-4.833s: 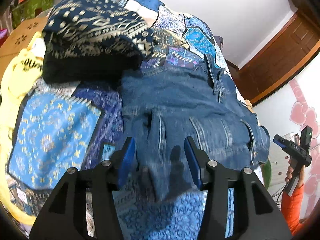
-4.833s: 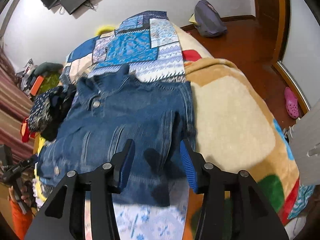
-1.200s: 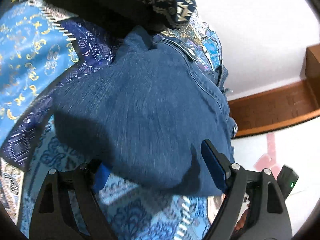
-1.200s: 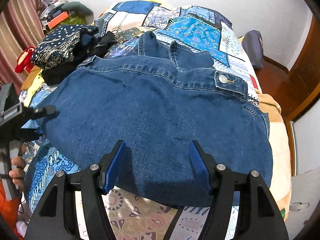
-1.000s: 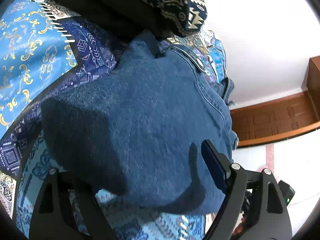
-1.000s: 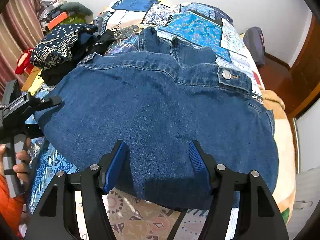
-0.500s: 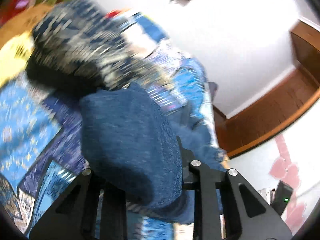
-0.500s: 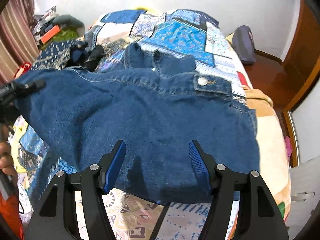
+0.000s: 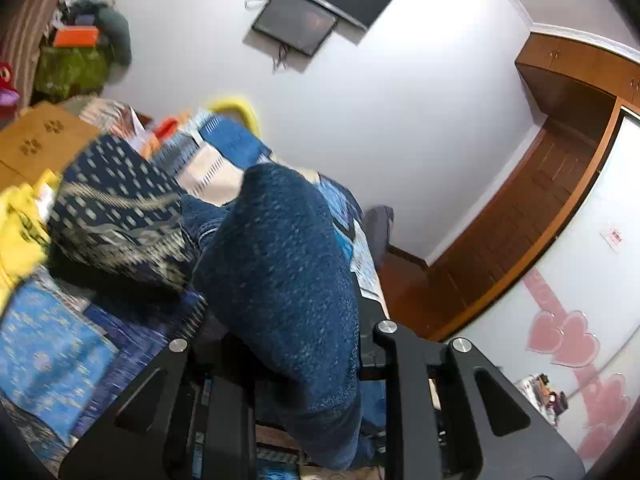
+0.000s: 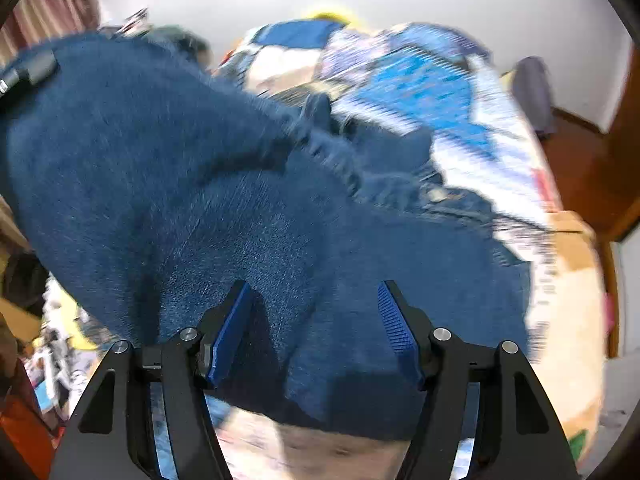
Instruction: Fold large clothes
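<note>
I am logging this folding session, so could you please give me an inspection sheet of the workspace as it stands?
Surface: bed with blue patchwork quilt; beige blanket at its right edge.
Job's things: denim jacket, one side lifted off the bed, the rest lying on the quilt.
Clutter: navy patterned garment and yellow cloth beside the jacket; grey bag on the floor.
Grippers: left gripper shut on the denim jacket; right gripper open over it, pads not clamping.
Cables: a wire hanging below the wall screen.
Surroundings: white wall, wooden door, heart stickers.
</note>
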### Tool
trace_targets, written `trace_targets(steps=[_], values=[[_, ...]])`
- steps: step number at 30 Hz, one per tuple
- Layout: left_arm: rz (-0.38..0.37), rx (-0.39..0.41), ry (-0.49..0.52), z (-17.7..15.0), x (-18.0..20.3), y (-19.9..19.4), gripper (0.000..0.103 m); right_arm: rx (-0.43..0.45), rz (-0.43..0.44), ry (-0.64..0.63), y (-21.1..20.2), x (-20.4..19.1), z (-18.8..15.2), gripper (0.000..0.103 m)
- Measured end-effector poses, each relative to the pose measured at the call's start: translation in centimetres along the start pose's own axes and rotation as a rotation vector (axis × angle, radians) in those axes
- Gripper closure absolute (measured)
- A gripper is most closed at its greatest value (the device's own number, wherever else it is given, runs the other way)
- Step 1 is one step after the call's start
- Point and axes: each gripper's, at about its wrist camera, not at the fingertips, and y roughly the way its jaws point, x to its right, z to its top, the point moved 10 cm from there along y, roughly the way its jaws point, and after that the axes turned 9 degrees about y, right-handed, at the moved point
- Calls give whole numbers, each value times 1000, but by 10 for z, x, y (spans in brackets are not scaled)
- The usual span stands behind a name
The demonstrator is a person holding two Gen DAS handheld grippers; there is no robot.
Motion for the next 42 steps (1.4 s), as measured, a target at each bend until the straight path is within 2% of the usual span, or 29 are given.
trace_targets(steps=[4,8,11,15,21,24,27,30,32,34,35,37,38,39,42], values=[[94,33,60,5,-21,-18,82,-88,93,-44,37,-50,-11,41],[166,6,65,-7,-51,-15,82,-213,151,-52,77,-77,-30,41],[188,-25,49,-25,-68,-8,82,-222,140,-68,85,-77,-34,41],[191,-22,71,-29,-61,-3,82,-193,143,-43,68,-60,-29,41],[126,-29,219,-31,3,16,82,-43,65,41,16,7,-14,41],[74,-72,292,-48,48,39,82,20,-24,92,-10,49,-7,41],[-26,-169,329,-87,91,69,82,57,-87,151,-28,88,-9,41],[-110,-319,395,-145,125,95,82,65,-128,225,-42,127,-20,41],[-130,-412,464,-187,137,107,80,66,-154,259,-45,145,-26,41],[-118,-497,531,-224,137,113,80,64,-166,280,-51,156,-36,41],[-115,-500,557,-232,138,111,79,64,-166,285,-53,157,-37,41],[-104,-481,615,-235,141,101,76,65,-161,289,-54,157,-41,41],[-113,-488,621,-235,141,97,71,67,-158,287,-54,156,-40,41],[-136,-502,613,-235,142,93,64,69,-156,285,-54,156,-40,41],[-199,-537,571,-231,145,77,56,82,-141,272,-64,149,-46,41]])
